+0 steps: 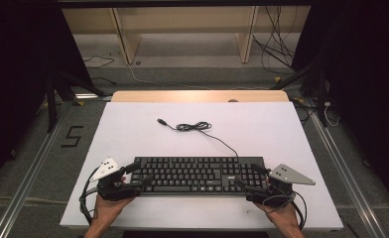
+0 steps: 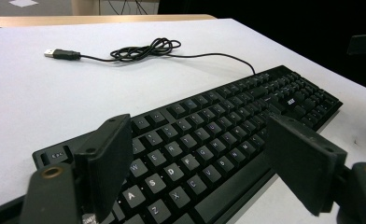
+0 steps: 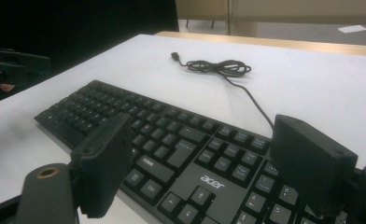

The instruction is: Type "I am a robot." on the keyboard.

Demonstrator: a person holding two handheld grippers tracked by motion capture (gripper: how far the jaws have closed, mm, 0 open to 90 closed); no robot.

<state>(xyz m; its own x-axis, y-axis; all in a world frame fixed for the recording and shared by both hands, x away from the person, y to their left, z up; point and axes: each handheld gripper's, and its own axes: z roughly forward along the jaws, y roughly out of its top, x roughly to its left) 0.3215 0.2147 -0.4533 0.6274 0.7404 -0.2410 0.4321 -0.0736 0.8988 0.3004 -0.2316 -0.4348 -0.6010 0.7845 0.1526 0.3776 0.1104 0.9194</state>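
Observation:
A black Acer keyboard (image 1: 197,174) lies across the near part of the white tabletop (image 1: 133,129). Its thin black cable (image 1: 192,127) runs back to a loose coil and ends in a USB plug (image 1: 161,121). My left gripper (image 1: 140,174) hovers open over the keyboard's left end, jaws spread above the letter keys (image 2: 172,163). My right gripper (image 1: 249,176) is open over the right end, above the arrow and number keys (image 3: 218,182). Neither pair of pads presses on anything. The keyboard (image 2: 228,121) (image 3: 172,140) and coiled cable (image 2: 144,50) (image 3: 218,67) appear in both gripper views.
A wooden strip (image 1: 197,95) borders the table's far edge. Beyond it are a pale shelf frame (image 1: 182,29) and loose cables (image 1: 277,49) on the floor. Dark curtains and stand legs flank the table. White surface surrounds the cable.

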